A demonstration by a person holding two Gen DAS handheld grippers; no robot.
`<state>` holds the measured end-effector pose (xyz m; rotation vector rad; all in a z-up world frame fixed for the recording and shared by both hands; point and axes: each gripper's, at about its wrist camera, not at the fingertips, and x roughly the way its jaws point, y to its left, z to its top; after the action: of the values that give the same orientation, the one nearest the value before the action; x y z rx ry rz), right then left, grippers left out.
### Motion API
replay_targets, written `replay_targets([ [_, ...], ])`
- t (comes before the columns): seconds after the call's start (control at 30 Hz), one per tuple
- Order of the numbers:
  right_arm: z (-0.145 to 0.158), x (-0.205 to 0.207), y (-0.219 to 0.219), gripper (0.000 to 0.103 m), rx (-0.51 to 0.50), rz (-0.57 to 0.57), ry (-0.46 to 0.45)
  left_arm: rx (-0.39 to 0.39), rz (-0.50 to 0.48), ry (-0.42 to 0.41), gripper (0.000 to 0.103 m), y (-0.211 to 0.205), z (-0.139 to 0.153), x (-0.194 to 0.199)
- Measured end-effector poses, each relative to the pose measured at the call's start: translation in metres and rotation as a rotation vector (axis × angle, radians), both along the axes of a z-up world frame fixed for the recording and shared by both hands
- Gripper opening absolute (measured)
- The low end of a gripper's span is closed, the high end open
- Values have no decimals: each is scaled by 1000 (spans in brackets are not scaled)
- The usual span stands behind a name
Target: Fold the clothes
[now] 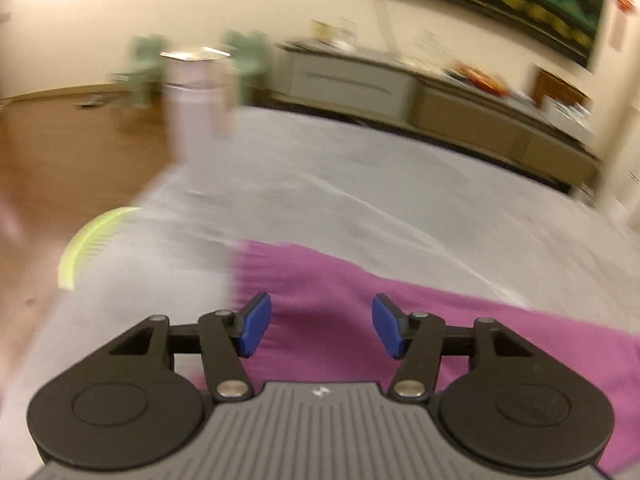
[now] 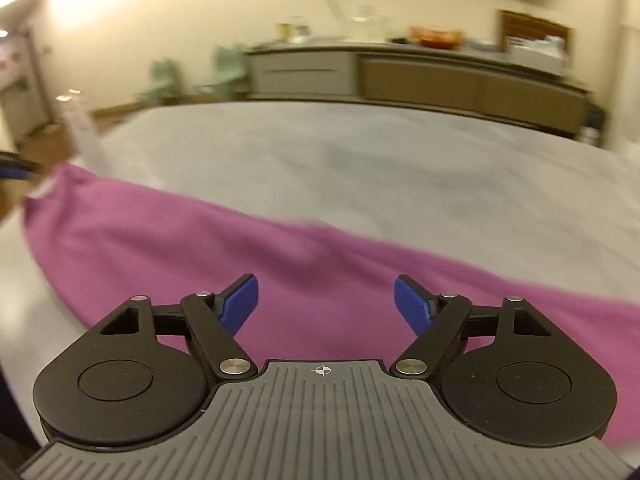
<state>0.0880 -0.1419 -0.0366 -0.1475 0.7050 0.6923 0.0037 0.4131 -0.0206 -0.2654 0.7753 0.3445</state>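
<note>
A purple garment [image 1: 460, 332] lies spread across a grey bed sheet [image 1: 360, 184]; in the right wrist view the same purple garment [image 2: 192, 252] runs from the left edge down to the lower right. My left gripper [image 1: 322, 326] is open just above the cloth near its left corner, nothing between the blue pads. My right gripper [image 2: 326, 306] is open too, over the middle of the garment. The left gripper's tip shows at the far left [image 2: 16, 168] beside the garment's corner. Both views are motion-blurred.
A pale pink cloth [image 1: 196, 120] and a yellow-green item [image 1: 86, 248] lie at the bed's left edge, above wooden floor [image 1: 72, 140]. A long low cabinet [image 2: 420, 76] with clutter stands beyond the bed; green chairs [image 2: 228, 68] stand left of it.
</note>
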Motion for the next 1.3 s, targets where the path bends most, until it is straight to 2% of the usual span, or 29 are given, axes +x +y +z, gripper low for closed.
replay_targets([
  [0.1, 0, 15, 68, 82, -1, 141, -1, 26, -104, 54, 54, -21, -14, 18],
  [0.27, -23, 31, 186, 82, -64, 397, -11, -54, -95, 47, 54, -9, -20, 16],
  [0.33, -36, 37, 210, 72, -88, 466, 17, -87, -92, 20, 54, -5, -18, 12],
  [0.37, -43, 40, 221, 61, -99, 498, 33, -98, -100, 9, 54, -8, -16, 12],
  [0.4, -44, 35, 222, 40, -111, 517, 17, -109, -108, -3, 54, -11, -13, 13],
  [0.43, -44, 29, 221, 34, -123, 531, -8, -120, -116, -14, 54, -14, -11, 13],
  [0.47, -45, 22, 220, 19, -134, 545, -32, -125, -127, -19, 54, -18, -11, 15],
  [0.5, -45, 16, 219, 12, -146, 560, -57, -129, -138, -23, 54, -22, -11, 17],
  [0.6, -46, -4, 216, 5, -182, 602, -133, -152, -163, -36, 54, -34, -12, 23],
  [0.8, -47, -43, 209, 4, -252, 686, -284, -271, -202, -96, 57, -56, -15, 33],
  [0.83, -48, -50, 208, 4, -264, 700, -310, -281, -207, -90, 57, -61, -18, 35],
  [0.97, -49, -76, 203, 4, -311, 754, -411, -241, -218, -4, 57, -84, -35, 51],
  [1.03, -44, -66, 196, 6, -254, 727, -332, -192, -218, 67, 56, -92, -48, 57],
  [1.13, -37, -48, 184, 21, -155, 674, -189, -110, -243, 73, 56, -102, -54, 54],
  [1.17, -34, -42, 180, 35, -122, 655, -142, -96, -247, 76, 56, -104, -55, 53],
  [1.2, -32, -36, 175, 45, -89, 637, -95, -83, -252, 80, 56, -106, -55, 51],
  [1.27, -27, -24, 167, 48, -24, 599, -1, -57, -267, 85, 56, -108, -55, 49],
  [1.3, -23, -13, 162, 50, 52, 551, 70, -54, -268, 85, 56, -108, -55, 48],
])
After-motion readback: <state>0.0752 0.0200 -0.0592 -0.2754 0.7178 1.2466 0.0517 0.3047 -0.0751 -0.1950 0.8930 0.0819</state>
